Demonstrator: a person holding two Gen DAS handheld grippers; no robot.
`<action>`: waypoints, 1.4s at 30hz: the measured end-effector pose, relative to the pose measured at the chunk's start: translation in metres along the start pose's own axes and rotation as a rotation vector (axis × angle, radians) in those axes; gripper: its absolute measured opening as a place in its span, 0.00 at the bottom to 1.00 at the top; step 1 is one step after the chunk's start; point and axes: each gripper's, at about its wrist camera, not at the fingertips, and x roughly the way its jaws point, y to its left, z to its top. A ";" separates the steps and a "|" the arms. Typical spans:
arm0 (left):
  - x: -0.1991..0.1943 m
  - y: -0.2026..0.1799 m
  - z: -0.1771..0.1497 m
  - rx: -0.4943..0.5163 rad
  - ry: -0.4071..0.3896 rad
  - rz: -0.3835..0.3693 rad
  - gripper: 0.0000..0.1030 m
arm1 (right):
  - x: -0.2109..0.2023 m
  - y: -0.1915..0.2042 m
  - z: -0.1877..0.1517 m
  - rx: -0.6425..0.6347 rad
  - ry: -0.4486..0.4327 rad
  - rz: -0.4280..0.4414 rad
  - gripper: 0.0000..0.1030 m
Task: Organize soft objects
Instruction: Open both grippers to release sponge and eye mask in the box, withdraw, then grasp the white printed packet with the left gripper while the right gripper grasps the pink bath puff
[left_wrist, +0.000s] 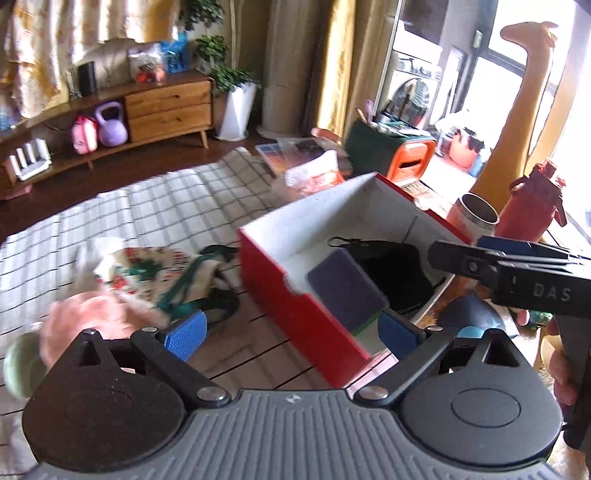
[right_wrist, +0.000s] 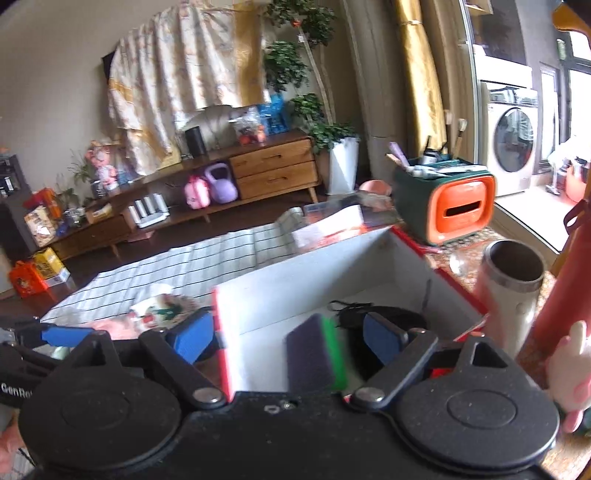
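Left wrist view: sponge (left_wrist: 345, 291), purple over green, leaning in red box (left_wrist: 295, 317) beside black cloth (left_wrist: 399, 269); likely light, squashy, best pinched across its faces. Left gripper (left_wrist: 291, 336) spread wide, holding nothing. Right wrist view: right gripper (right_wrist: 286, 339) spread, empty, straddling the box's wall; sponge (right_wrist: 314, 354) between its fingers, contact uncertain.

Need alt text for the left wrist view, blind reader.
Open left gripper faces a red box holding a purple sponge and black cloth. Printed cloth lies left on the table; the right gripper reaches in from the right.
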 end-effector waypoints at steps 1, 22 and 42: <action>-0.007 0.004 -0.004 -0.003 -0.010 0.012 0.97 | -0.002 0.007 -0.002 -0.003 -0.002 0.012 0.88; -0.123 0.133 -0.089 -0.107 -0.156 0.094 1.00 | -0.016 0.121 -0.044 -0.119 -0.012 0.232 1.00; -0.103 0.244 -0.173 -0.401 -0.108 0.292 1.00 | 0.052 0.190 -0.059 -0.204 0.059 0.275 0.96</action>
